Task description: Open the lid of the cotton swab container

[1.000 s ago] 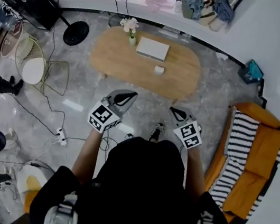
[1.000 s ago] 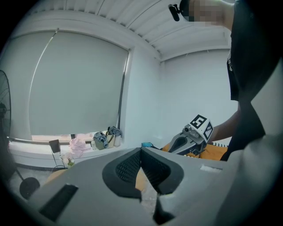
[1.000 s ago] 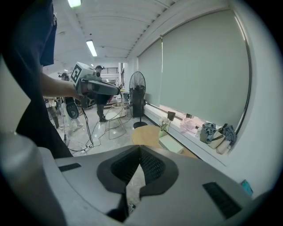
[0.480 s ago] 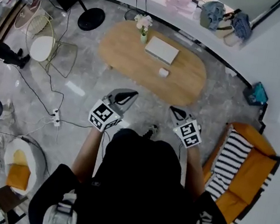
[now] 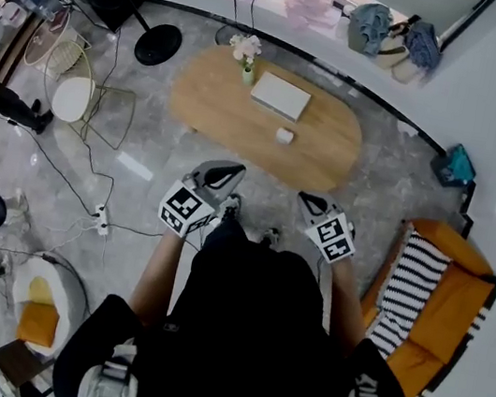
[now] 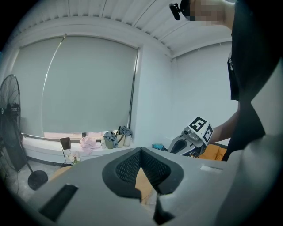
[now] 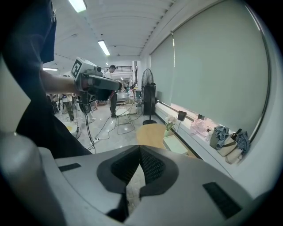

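A small white container (image 5: 284,135) stands near the front edge of the oval wooden table (image 5: 323,149), too small to show its lid. My left gripper (image 5: 222,175) and right gripper (image 5: 309,199) hang side by side over the floor in front of the table, well short of the container. Both are shut with nothing between the pads. In the left gripper view the left gripper (image 6: 141,150) has its jaws pressed together, and the right gripper (image 6: 191,140) shows beside it. In the right gripper view the right gripper (image 7: 139,148) is also shut, pointing toward the table (image 7: 151,133).
On the table also stand a flower vase (image 5: 247,56) and a flat white box (image 5: 280,96). An orange sofa with a striped cushion (image 5: 429,291) is at the right. A wire chair (image 5: 82,103), a fan base (image 5: 157,44) and floor cables (image 5: 86,202) are at the left. Bags line the window ledge (image 5: 385,27).
The head view has swung, so the table and room sit a little differently in the picture. Both grippers stay shut in about the same place. A shoe now shows beside the left gripper.
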### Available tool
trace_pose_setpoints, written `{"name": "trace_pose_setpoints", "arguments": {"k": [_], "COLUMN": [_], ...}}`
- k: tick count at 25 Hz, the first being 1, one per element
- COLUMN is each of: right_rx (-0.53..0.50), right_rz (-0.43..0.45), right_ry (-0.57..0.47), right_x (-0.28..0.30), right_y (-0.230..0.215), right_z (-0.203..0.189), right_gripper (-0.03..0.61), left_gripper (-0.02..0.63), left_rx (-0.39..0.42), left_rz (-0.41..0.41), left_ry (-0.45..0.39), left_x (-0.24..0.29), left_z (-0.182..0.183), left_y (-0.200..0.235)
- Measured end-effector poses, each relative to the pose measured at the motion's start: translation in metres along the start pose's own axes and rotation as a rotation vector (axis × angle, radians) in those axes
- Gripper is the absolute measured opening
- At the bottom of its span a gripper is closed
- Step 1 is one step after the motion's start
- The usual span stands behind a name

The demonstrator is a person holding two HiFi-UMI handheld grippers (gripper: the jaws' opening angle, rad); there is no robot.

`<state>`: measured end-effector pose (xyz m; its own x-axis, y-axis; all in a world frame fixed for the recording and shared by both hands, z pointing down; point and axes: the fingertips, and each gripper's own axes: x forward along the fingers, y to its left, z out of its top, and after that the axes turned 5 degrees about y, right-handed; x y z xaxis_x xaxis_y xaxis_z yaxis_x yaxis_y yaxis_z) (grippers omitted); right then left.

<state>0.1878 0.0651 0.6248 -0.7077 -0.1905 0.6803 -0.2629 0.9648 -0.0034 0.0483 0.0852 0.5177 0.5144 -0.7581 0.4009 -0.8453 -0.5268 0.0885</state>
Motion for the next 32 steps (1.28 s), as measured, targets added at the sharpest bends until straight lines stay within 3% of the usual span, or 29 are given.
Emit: {"name": "trace_pose_setpoints", "arguments": {"k": [9,20,28,32], "right_rx": [0.058,0.095,0.170,0.117], "right_rz": [-0.029,-0.041,-0.021,-0.026], "right_ry": [0.038,0.095,0.166,0.225], "right_x": [0.013,0.076,0.136,0.152], "right_y": [-0.024,-0.080,-0.102,-0.109], "right_z": [0.004,0.056,0.048,0.039], "right_gripper": [-0.003,-0.003,-0.003,-0.003], "left_gripper": [0.000,0.000,0.000,-0.001], "left_rx": [0.005,-0.003,-0.002,-0.004], "left_rz": [-0.072,-0.155,-0.235,-0.291], "left_ry": [0.008,0.007,0.028,0.060], "left_x": [0.030,0.073,0.109,0.120], "left_z": [0.007,0.037,0.038,0.027], "left_y": [0.032,0.141,0.192,0.201]}}
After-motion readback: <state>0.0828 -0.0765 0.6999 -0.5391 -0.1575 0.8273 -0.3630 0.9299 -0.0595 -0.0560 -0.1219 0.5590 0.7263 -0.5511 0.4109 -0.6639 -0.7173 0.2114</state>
